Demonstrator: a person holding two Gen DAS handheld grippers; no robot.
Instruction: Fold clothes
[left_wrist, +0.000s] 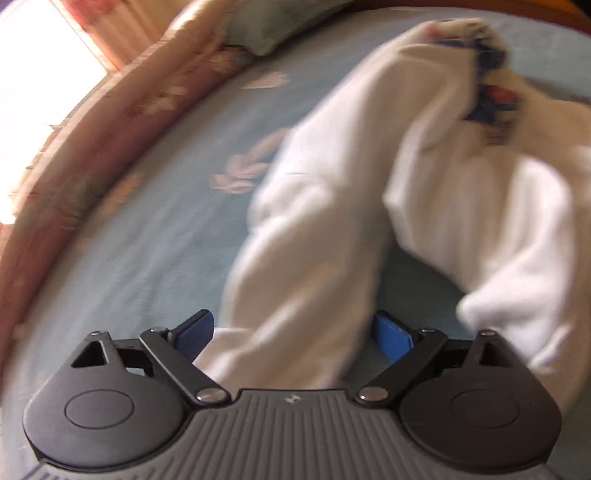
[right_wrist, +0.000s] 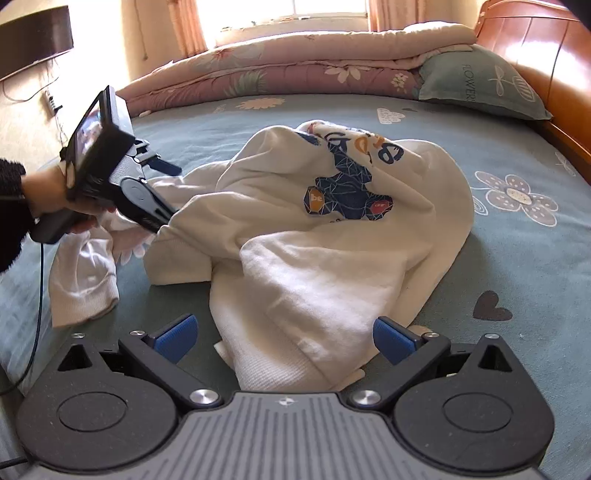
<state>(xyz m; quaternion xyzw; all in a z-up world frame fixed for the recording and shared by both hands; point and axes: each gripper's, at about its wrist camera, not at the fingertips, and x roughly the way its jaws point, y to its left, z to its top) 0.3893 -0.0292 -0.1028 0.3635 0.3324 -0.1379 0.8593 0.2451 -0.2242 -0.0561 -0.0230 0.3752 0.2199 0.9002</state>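
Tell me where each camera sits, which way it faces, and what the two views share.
Left wrist: on the left gripper, low over the bed, facing along a white sweatshirt sleeve between its open fingers.
Right wrist: on the right gripper, facing across the bed toward the window; it shows the left gripper and the hand holding it.
Shared: the sweatshirt, bed, folded quilt.

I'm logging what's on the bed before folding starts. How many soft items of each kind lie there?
White sweatshirt: 1
Green pillow: 1
Folded floral quilts: 2
Total: 4
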